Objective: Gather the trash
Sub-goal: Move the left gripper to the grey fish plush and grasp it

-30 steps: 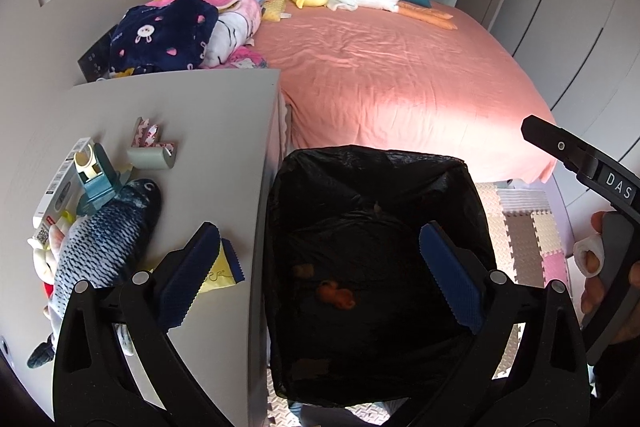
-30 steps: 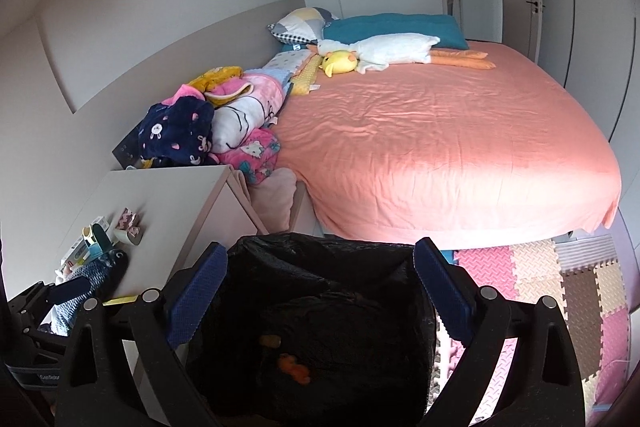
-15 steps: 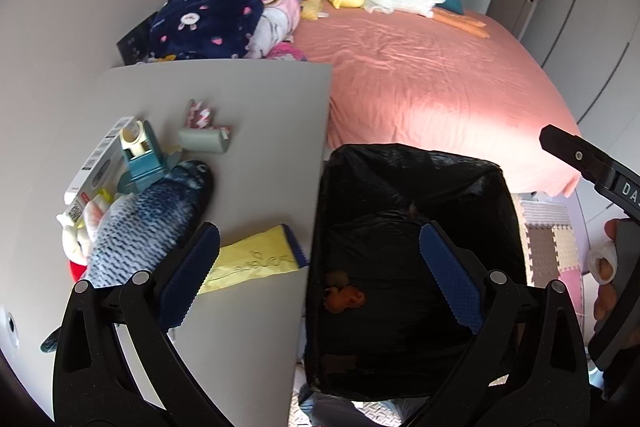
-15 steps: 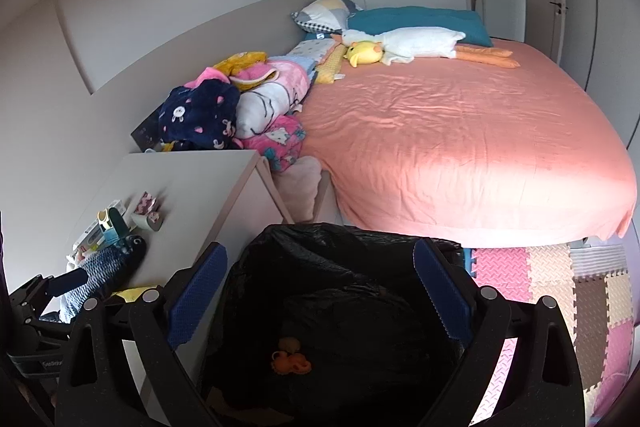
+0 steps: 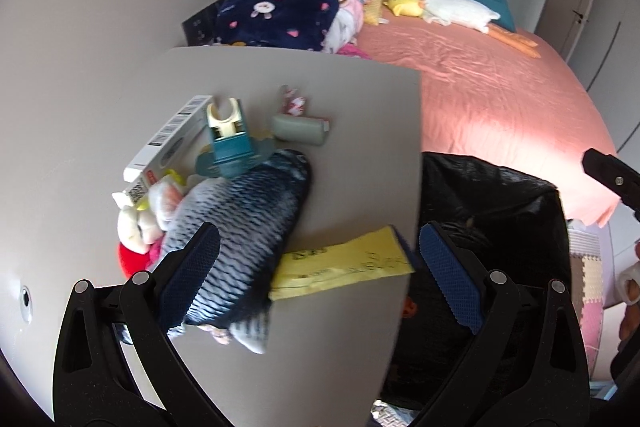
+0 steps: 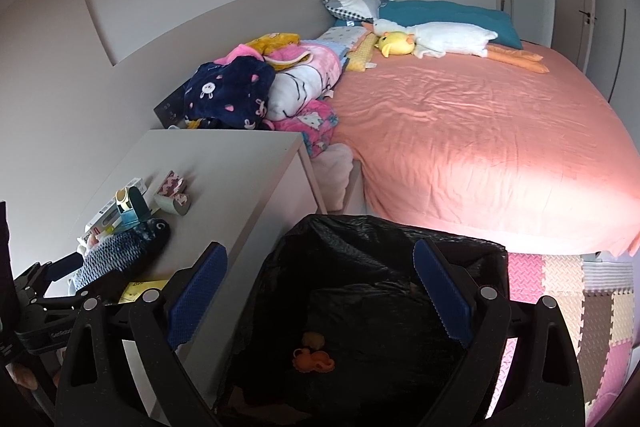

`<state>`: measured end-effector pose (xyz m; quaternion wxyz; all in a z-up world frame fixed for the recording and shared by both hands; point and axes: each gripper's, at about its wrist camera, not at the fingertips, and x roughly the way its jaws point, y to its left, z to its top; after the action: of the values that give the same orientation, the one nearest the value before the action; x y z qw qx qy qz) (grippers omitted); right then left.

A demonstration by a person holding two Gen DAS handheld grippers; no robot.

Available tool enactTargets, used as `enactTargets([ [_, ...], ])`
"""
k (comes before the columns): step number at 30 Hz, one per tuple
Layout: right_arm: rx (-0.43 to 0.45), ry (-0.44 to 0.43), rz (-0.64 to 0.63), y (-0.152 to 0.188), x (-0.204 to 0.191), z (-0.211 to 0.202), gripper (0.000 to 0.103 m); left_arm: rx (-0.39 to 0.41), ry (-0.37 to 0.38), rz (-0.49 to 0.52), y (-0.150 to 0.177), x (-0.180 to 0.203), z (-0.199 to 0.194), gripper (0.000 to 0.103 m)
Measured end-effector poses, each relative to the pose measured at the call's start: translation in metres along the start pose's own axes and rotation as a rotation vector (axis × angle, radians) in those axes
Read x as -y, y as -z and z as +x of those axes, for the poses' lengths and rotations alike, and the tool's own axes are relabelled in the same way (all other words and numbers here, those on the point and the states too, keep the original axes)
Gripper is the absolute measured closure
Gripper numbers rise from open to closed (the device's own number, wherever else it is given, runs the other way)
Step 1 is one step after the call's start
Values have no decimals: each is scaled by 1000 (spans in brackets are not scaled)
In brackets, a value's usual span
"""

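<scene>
Left tongs (image 5: 318, 259) swung over flat yellow wrapper (image 5: 344, 265)

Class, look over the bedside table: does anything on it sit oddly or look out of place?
Yes. The yellow wrapper lies at the table's near edge, its corner poking over the side toward the bin. The fish toy sprawls across the other clutter, partly covering the wrapper's left end.

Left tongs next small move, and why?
Probably ease the left tongs forward and down onto the yellow wrapper: they are open and empty, the wrapper lies flat at the nightstand edge beside the bin.
</scene>
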<state>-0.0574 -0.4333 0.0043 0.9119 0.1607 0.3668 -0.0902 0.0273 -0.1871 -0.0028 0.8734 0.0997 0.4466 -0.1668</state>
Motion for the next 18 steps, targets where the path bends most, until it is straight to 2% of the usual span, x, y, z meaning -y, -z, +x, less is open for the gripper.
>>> enactTargets([
  [4, -7, -5, -9, -2, -9, 6, 9, -14, -43, 6, -2, -13, 12, 6],
  [11, -16, 7, -13, -3, -16, 13, 9, -47, -45, -24, -3, -31, 32, 7],
  [13, -19, 11, -12, -4, -17, 15, 9, -56, -64, -17, -2, -33, 37, 10],
  [15, -23, 15, -12, -3, -17, 17, 9, -67, -93, -12, -1, -34, 41, 18],
  [18, -32, 16, -13, -3, -19, 20, 9, -68, -137, 18, 3, -32, 47, 26],
])
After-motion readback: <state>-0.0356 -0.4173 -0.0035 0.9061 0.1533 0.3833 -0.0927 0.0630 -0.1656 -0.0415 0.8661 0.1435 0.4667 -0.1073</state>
